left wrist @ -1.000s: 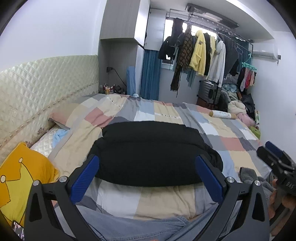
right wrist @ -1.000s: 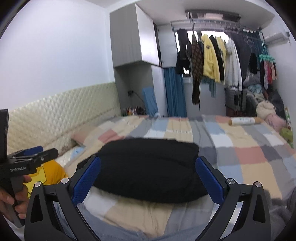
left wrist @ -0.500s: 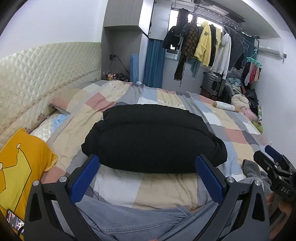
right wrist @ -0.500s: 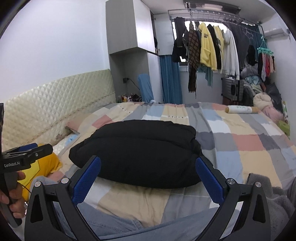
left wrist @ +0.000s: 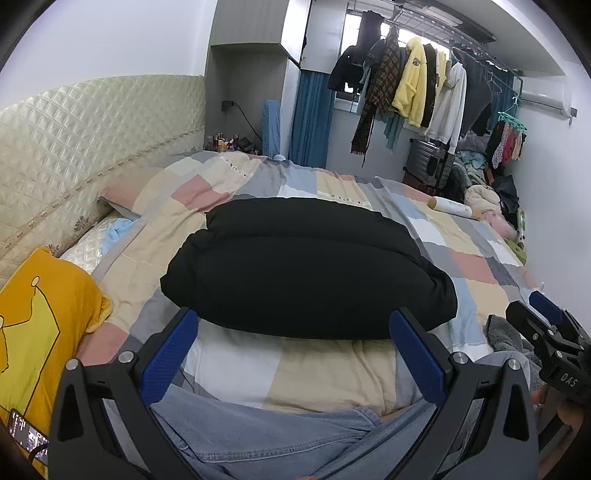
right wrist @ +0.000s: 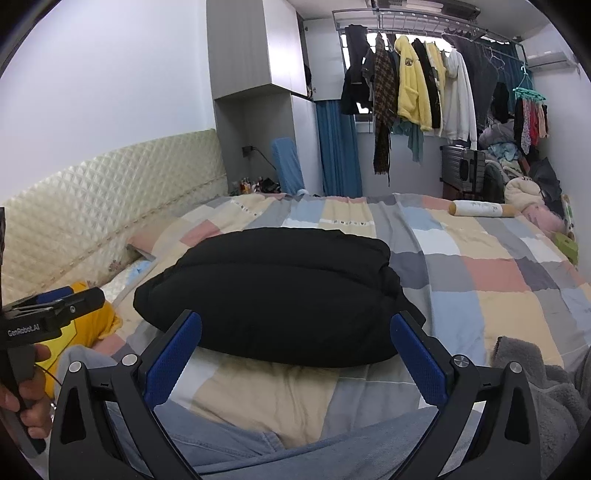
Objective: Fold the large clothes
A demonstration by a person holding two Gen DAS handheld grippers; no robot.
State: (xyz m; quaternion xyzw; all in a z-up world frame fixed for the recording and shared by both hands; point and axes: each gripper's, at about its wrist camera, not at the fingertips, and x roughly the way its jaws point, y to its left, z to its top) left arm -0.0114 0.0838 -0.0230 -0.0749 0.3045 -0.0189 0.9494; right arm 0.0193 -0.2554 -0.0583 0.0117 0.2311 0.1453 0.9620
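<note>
Lying in a thick, layered bundle on the checked bedspread [left wrist: 476,266], the black garment [left wrist: 306,266] looks folded — little seems left. Both the left gripper [left wrist: 293,341] and the right gripper [right wrist: 295,343] gape wide, empty, just short of it.

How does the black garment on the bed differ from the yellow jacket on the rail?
The black garment lies folded into a thick bundle on the bed; the yellow jacket hangs unfolded on the rail. The black garment is plain, while the yellow jacket carries a small dark badge. The black garment sits alone; the yellow jacket is crowded among other hanging clothes. Both look thick and soft, and neither is gripped.
</note>
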